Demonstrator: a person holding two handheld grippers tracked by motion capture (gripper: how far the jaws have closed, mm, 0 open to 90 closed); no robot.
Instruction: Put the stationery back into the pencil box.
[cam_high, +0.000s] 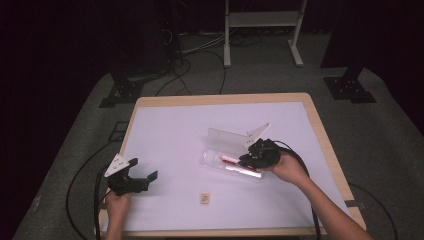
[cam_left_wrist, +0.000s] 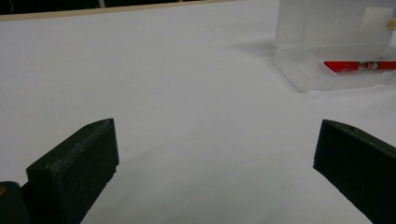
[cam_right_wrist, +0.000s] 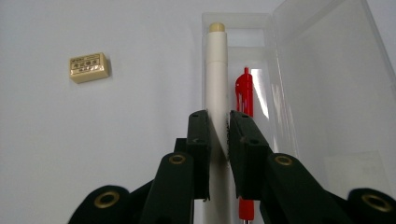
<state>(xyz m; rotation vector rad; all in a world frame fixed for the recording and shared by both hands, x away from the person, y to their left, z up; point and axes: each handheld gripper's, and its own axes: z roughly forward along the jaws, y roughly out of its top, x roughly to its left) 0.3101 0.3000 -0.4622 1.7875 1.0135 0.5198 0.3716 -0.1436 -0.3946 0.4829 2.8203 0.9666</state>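
Observation:
A clear plastic pencil case (cam_high: 227, 161) (cam_left_wrist: 322, 70) (cam_right_wrist: 327, 93) lies open at the table's middle, lid raised. A red pen (cam_high: 229, 159) (cam_left_wrist: 359, 66) (cam_right_wrist: 244, 93) lies inside it. My right gripper (cam_high: 252, 159) (cam_right_wrist: 218, 133) is over the case, shut on a cream-white pen (cam_right_wrist: 216, 70) that points along the case beside the red pen. My left gripper (cam_high: 145, 172) (cam_left_wrist: 215, 154) rests near the table's front left, jaws open wide with nothing between them. A small tan eraser (cam_high: 204, 198) (cam_right_wrist: 89, 67) lies on the white tabletop near the front edge.
The white table (cam_high: 170, 130) has a wooden rim. Black cables trail from both grippers over the table's edges. Behind the table stand a white frame (cam_high: 262, 20) and dark stands on grey floor.

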